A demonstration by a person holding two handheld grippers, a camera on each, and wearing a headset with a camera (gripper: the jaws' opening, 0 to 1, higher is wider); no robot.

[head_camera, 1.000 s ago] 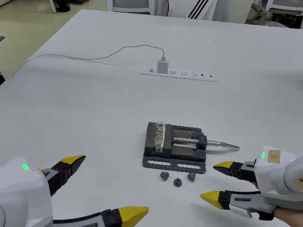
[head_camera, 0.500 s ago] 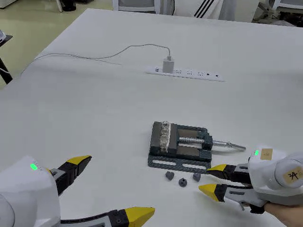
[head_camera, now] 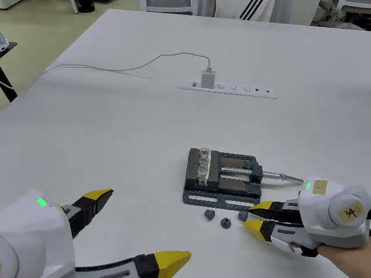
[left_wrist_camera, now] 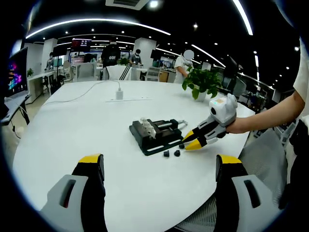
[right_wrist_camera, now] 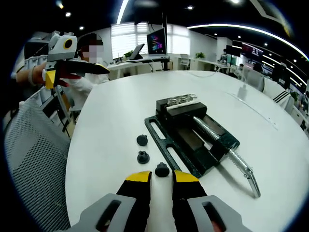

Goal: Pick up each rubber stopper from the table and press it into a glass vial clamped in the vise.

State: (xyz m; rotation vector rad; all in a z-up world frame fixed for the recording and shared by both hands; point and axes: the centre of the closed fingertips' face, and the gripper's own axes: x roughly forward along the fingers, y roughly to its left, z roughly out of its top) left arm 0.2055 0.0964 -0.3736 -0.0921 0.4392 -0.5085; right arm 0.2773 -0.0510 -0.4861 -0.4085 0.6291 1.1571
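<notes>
3 rubber stoppers (head_camera: 226,223) were laid out on the table (head_camera: 116,133) just in front of the vise (head_camera: 223,179), w/ glass vials (head_camera: 204,164) clamped in it. The right gripper (head_camera: 251,215) was held at the end stopper (right_wrist_camera: 161,169), jaws slightly apart, nothing pinched. The left gripper (head_camera: 142,226) was kept well apart, jaws spread wide.

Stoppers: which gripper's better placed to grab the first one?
Right. The right gripper has its open tips just short of the nearest stopper by the vise. The left gripper hangs wide open, well off to the left of all three.
</notes>
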